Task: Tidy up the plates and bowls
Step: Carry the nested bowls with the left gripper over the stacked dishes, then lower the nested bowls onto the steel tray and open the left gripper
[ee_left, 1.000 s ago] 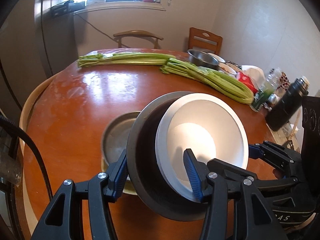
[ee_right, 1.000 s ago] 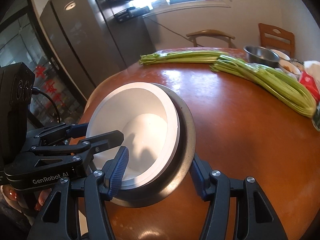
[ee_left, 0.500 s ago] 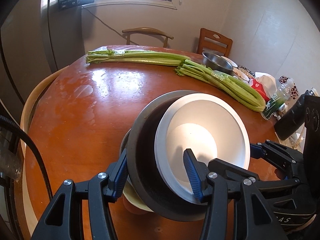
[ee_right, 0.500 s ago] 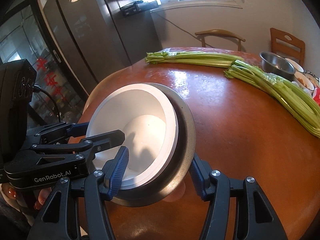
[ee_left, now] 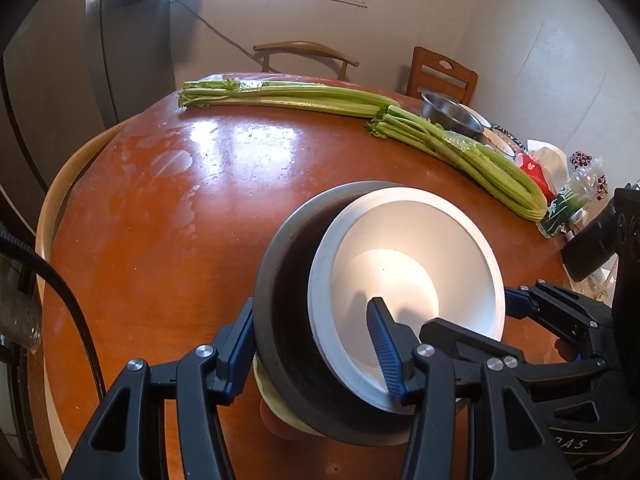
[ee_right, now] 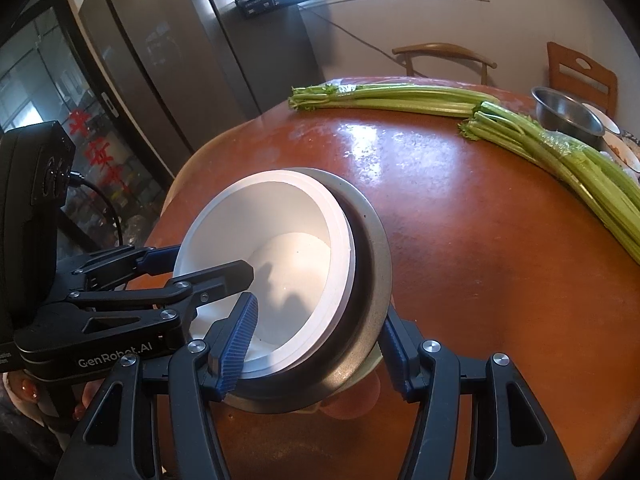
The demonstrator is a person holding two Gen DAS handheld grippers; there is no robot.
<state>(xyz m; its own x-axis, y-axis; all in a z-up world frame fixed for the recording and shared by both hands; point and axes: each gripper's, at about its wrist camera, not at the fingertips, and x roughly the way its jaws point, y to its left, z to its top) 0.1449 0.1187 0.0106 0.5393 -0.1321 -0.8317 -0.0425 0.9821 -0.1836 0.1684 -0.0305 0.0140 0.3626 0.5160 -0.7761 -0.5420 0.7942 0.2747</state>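
A white bowl sits nested in a dark grey bowl. Both grippers hold this stack from opposite sides, above the round brown table. My left gripper is shut on the stack's near rim, one finger inside the white bowl. My right gripper is shut on the other rim of the white bowl and grey bowl. Under the stack a cream-coloured dish edge shows, also seen in the right wrist view. Whether the stack rests on it I cannot tell.
Two long celery bunches lie across the far table. A steel bowl and other dishes stand at the far right, with bottles and packets. Two chairs stand behind. A fridge is at left.
Both grippers have carried the bowl stack left and down, over the metal dish that was on the table. That dish is now hidden under the stack except for a cream edge.
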